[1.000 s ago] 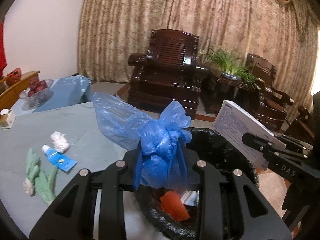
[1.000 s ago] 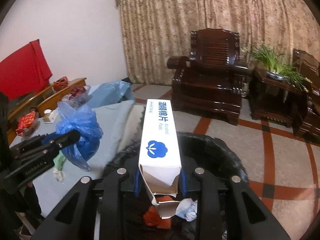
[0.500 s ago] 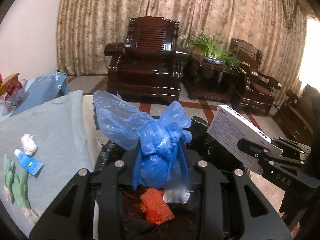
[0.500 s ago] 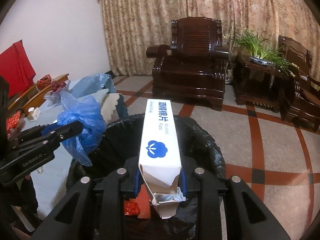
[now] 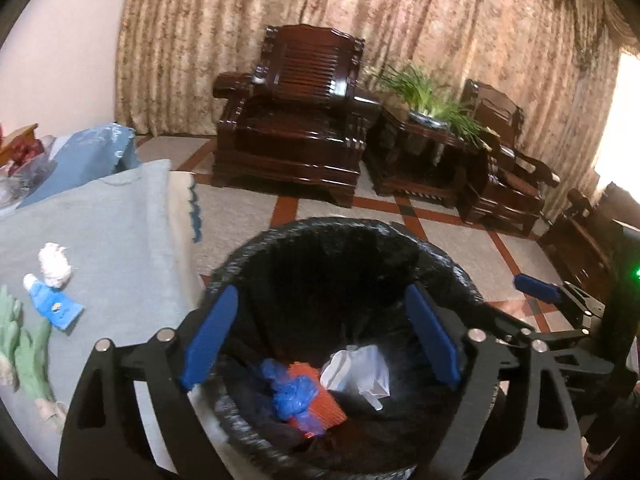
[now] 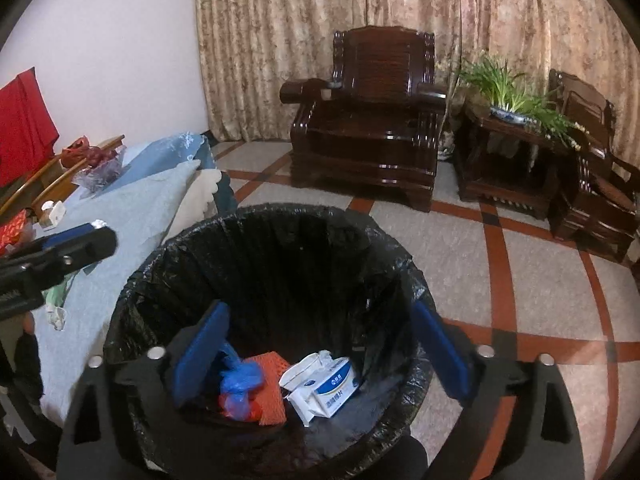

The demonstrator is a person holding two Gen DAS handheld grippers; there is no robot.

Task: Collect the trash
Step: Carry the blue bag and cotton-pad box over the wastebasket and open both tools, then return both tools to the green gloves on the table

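Both grippers hang over a bin lined with a black bag (image 5: 304, 236) (image 6: 280, 220). My left gripper (image 5: 320, 334) is opening, nothing between its blue pads. My right gripper (image 6: 320, 350) is opening too, jaws wide and empty. On the bin's bottom lie a crumpled blue plastic bag (image 5: 294, 394) (image 6: 240, 382), a white box (image 6: 328, 386) (image 5: 358, 372) and an orange piece (image 5: 324, 404) (image 6: 272, 390). On the grey cloth (image 5: 100, 240) to the left remain a white paper wad (image 5: 54, 264), a blue tube (image 5: 54, 306) and green-white scraps (image 5: 24, 356).
The right gripper's fingers (image 5: 536, 288) show at the right edge of the left wrist view; the left gripper's finger (image 6: 76, 246) shows at the left of the right wrist view. Dark wooden armchairs (image 5: 292, 120) and a plant table (image 5: 420, 132) stand on the tiled floor behind.
Both grippers sank over the bin and opened. The blue bag left the left gripper and the white box left the right one; both now lie in the bin.
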